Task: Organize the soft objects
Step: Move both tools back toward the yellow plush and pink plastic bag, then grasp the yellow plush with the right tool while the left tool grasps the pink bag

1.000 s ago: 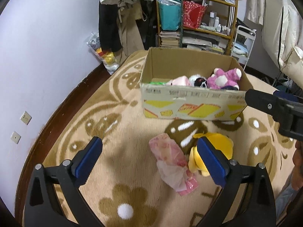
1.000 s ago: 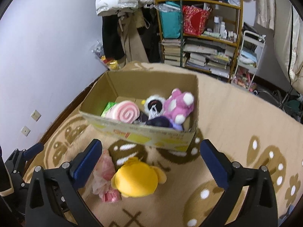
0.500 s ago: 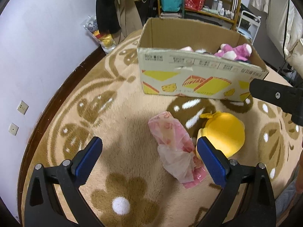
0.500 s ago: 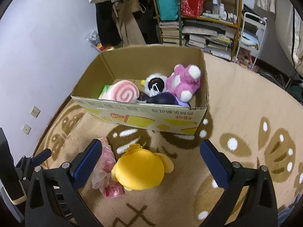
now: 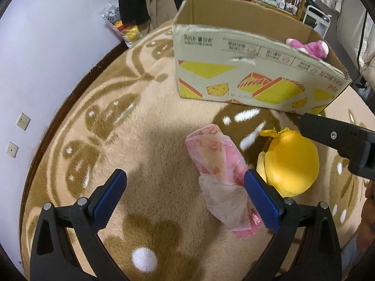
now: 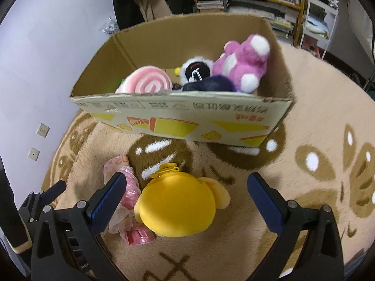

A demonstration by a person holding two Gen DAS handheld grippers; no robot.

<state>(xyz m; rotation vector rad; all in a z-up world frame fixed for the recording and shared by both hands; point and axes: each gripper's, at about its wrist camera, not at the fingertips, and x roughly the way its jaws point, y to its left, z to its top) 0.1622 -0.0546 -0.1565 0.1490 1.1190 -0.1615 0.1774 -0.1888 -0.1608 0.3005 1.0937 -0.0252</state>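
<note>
Between spread right gripper (image 6: 185, 199) jaws: yellow plush (image 6: 178, 207), untouched, on rug (image 6: 293, 187).

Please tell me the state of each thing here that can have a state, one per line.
Left gripper: open, empty.
Right gripper: open, above the yellow plush toy.
Cardboard box: open, partly filled.
Pink plastic bag: crumpled, on the carpet.
Yellow plush toy: on the carpet, outside the box.

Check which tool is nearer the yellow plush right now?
Right. The right tool is open with the yellow plush between its fingers; the left tool is open over the pink bag beside it.
</note>
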